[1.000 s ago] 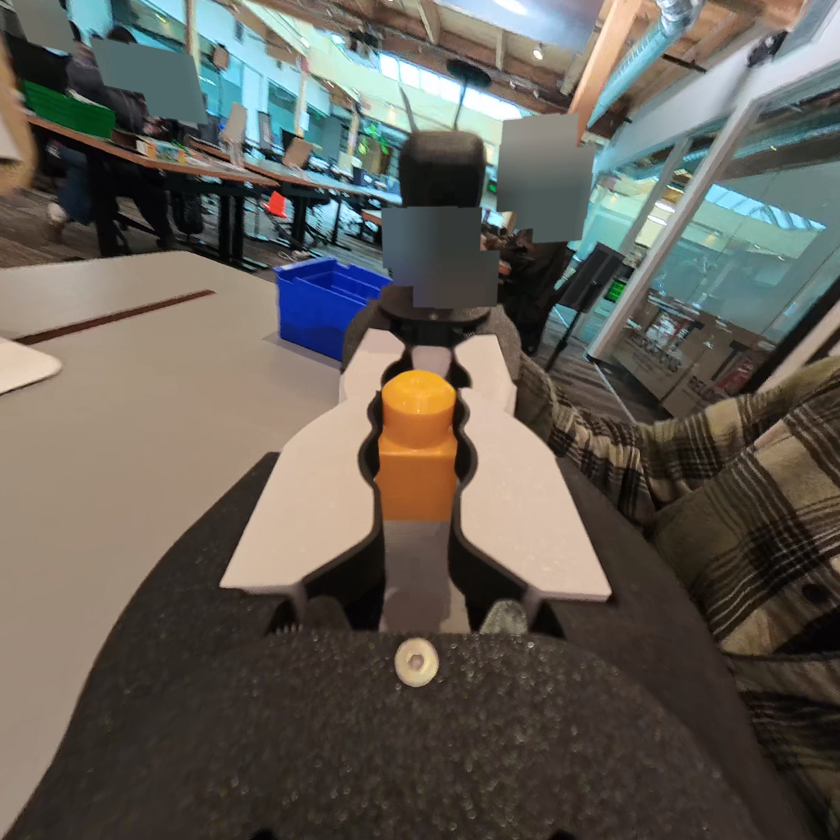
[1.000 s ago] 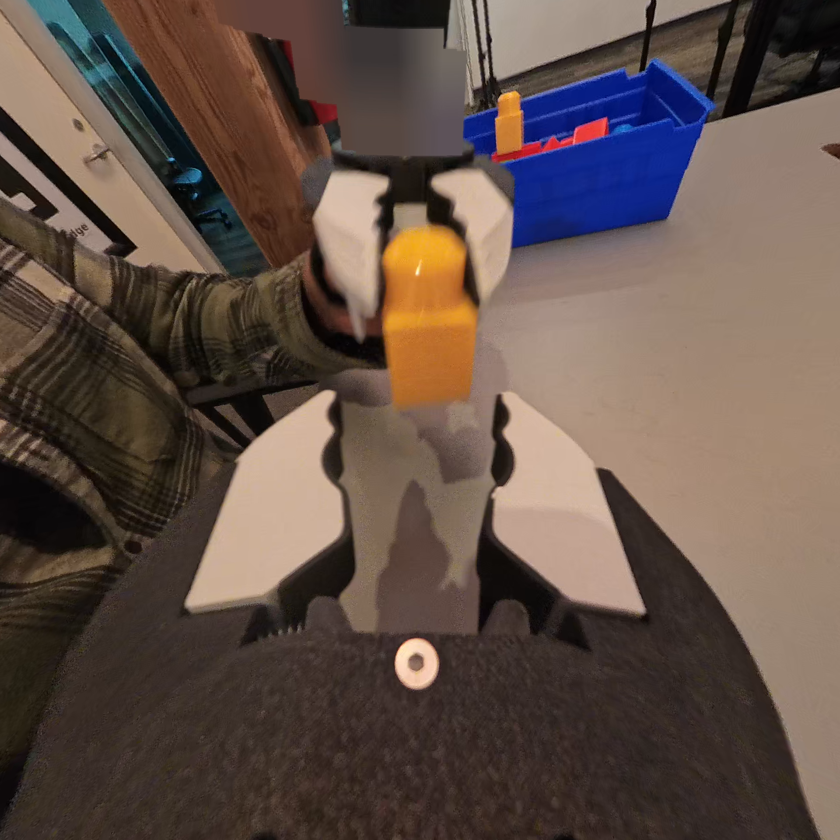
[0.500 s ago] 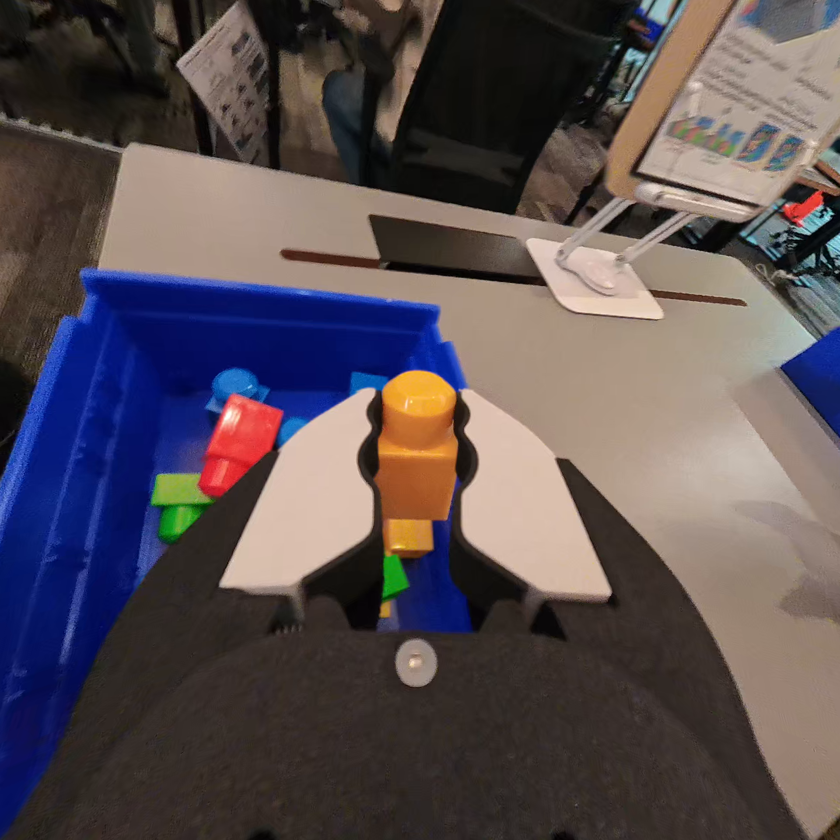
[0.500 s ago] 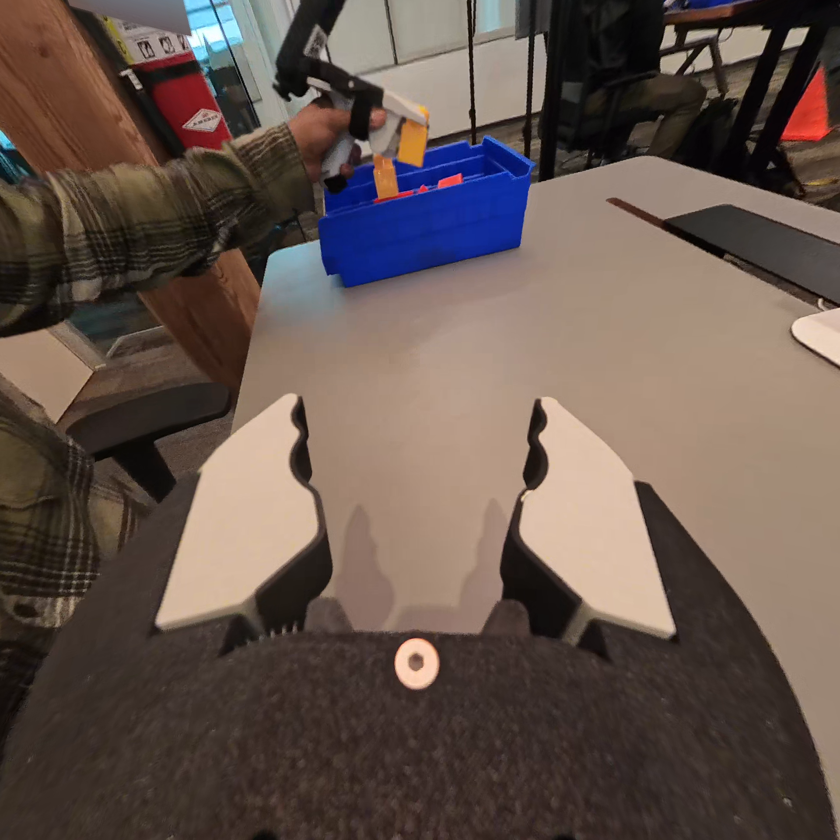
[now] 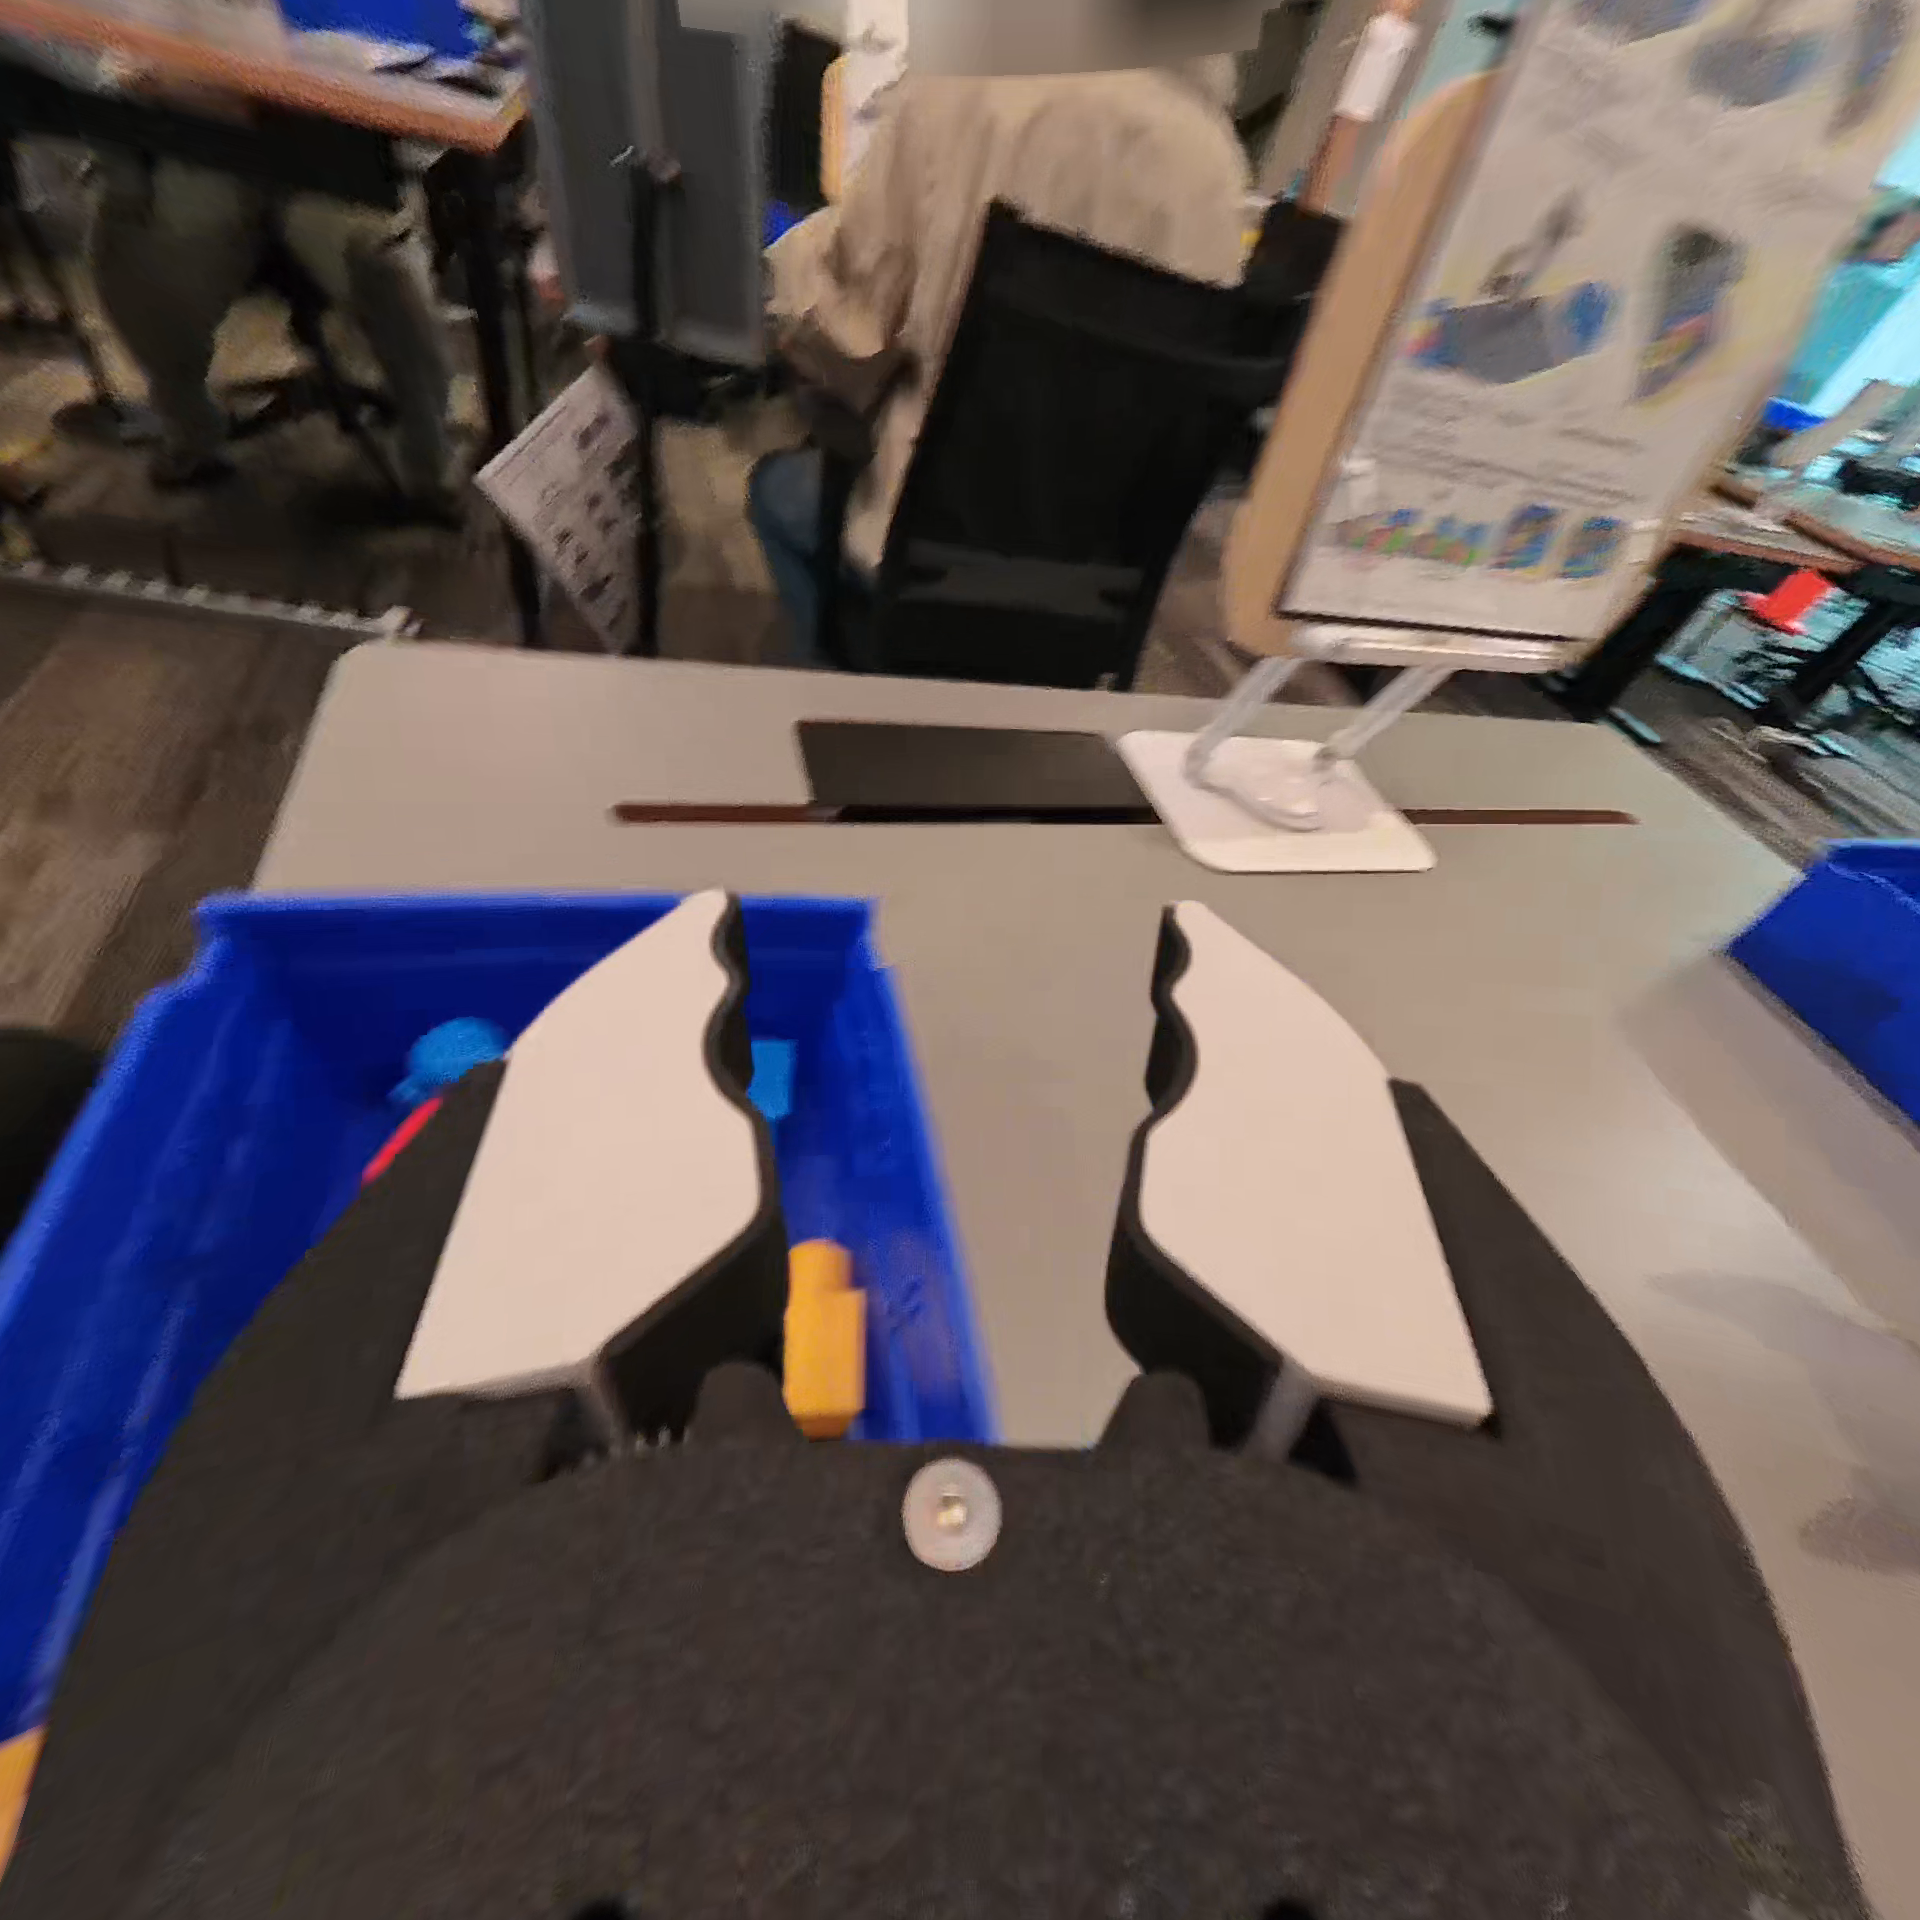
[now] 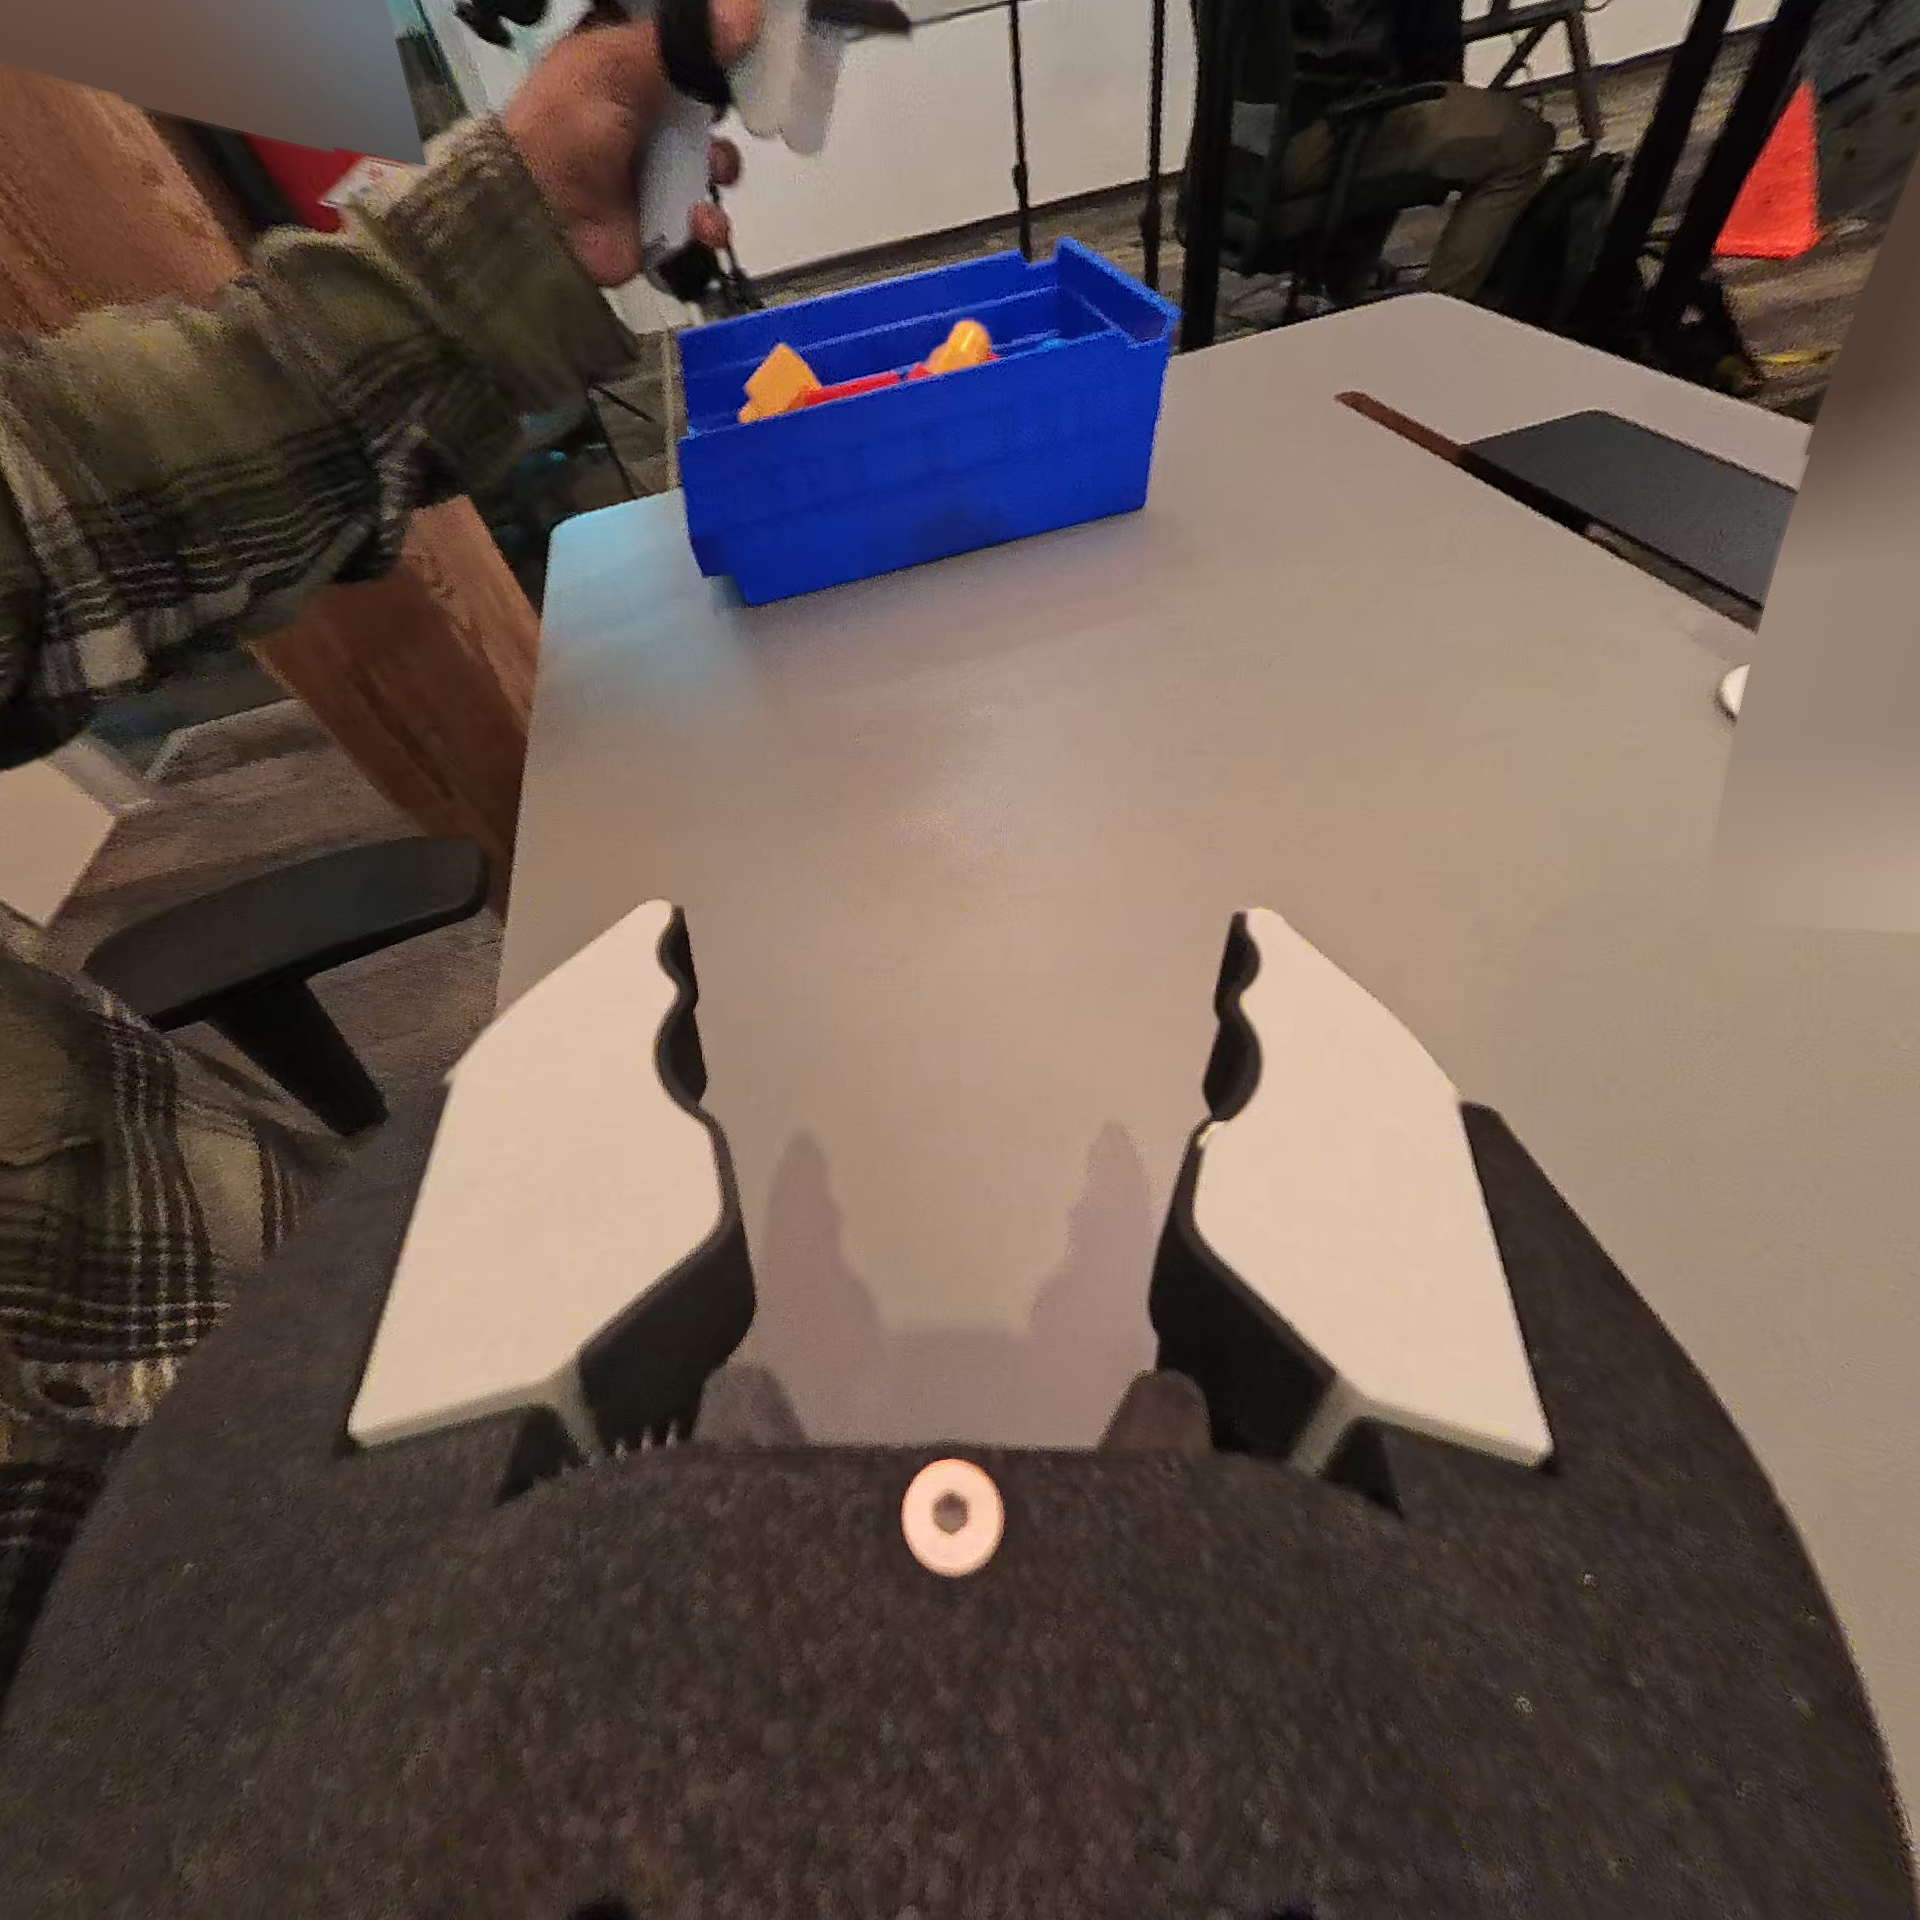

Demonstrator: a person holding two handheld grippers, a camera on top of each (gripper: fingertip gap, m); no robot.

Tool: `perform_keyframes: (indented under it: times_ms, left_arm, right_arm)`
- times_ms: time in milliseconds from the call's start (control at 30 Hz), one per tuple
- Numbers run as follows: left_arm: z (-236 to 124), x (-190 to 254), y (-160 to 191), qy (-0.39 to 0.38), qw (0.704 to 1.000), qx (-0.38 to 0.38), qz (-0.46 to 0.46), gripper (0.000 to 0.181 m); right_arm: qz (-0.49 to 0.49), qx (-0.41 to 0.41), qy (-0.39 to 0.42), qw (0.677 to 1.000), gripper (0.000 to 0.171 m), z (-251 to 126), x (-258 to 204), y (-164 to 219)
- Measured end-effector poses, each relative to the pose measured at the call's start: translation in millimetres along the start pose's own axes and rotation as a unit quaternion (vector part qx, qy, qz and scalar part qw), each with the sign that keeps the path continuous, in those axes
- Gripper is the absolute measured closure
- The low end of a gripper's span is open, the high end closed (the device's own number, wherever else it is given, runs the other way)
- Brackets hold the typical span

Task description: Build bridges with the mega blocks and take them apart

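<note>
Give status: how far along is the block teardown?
Looks near its end. Done: orange block lies in the blue bin with other loose blocks; no bridge stands on the grey table. In hand: nothing; left gripper and right gripper are both open and empty. Left: nothing visible.

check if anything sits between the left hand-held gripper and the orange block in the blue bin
Nothing visible does. The left hand-held gripper is open above the blue plastic bin, and the orange plastic block lies inside, unobstructed below its fingers.
</note>
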State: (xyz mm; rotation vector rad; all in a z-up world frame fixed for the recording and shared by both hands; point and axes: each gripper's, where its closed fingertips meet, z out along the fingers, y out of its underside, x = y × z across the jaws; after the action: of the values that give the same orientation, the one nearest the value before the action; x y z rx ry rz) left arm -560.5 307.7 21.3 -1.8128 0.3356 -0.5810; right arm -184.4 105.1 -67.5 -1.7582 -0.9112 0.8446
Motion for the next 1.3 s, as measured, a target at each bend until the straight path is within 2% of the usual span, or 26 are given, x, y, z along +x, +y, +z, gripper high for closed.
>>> perform_keyframes:
  times_ms: [67, 167, 300, 433, 533, 633, 833, 1000, 1100, 1300]
  left_arm:
    - [2.6, 55.5, -7.7, 0.053, 0.998, 0.006, 0.029, 0.106]
    - [3.1, 145.7, 0.6, 0.152, 0.986, 0.011, 0.065, 0.106]
    - [-5.1, 245.8, 45.9, 0.289, 0.954, -0.017, 0.075, 0.109]
    - [-12.1, 300.1, 88.9, 0.382, 0.922, -0.043, 0.033, 0.112]
    - [-12.1, 321.4, 107.5, 0.428, 0.901, -0.063, -0.007, 0.115]
    - [-8.8, 332.6, 117.1, 0.441, 0.894, -0.076, -0.022, 0.115]
    - [-7.8, 348.0, 120.5, 0.446, 0.89, -0.091, -0.024, 0.116]
    - [-9.0, 350.4, 120.5, 0.434, 0.895, -0.1, -0.019, 0.116]
    - [-8.9, 350.0, 120.6, 0.429, 0.897, -0.104, -0.017, 0.116]
    - [0.1, 351.5, 120.5, 0.428, 0.897, -0.108, -0.024, 0.116]
  right_arm:
    - [-0.004, -0.001, 0.027, 1.0, 0.077, -16.2, 3.5, -4.8]
    - [-0.005, -0.019, 0.068, 0.997, 0.079, -60.0, 11.6, -9.3]
    - [-0.022, -0.097, 0.171, 0.98, 0.085, -159.3, 45.0, -1.5]
    - [0.004, -0.171, 0.271, 0.947, 0.099, -272.6, 101.3, 17.1]
    - [0.009, -0.197, 0.279, 0.94, 0.107, -319.4, 132.9, 31.9]
    - [0.001, -0.223, 0.253, 0.941, 0.109, -331.1, 158.3, 54.2]
    - [-0.004, -0.27, 0.186, 0.945, 0.108, -308.3, 199.4, 95.1]
    - [0.069, -0.299, 0.212, 0.928, 0.102, -307.1, 237.5, 117.1]
    - [0.101, -0.279, 0.192, 0.936, 0.108, -301.8, 237.2, 120.9]
    - [0.157, -0.305, 0.231, 0.911, 0.094, -292.5, 237.6, 149.2]
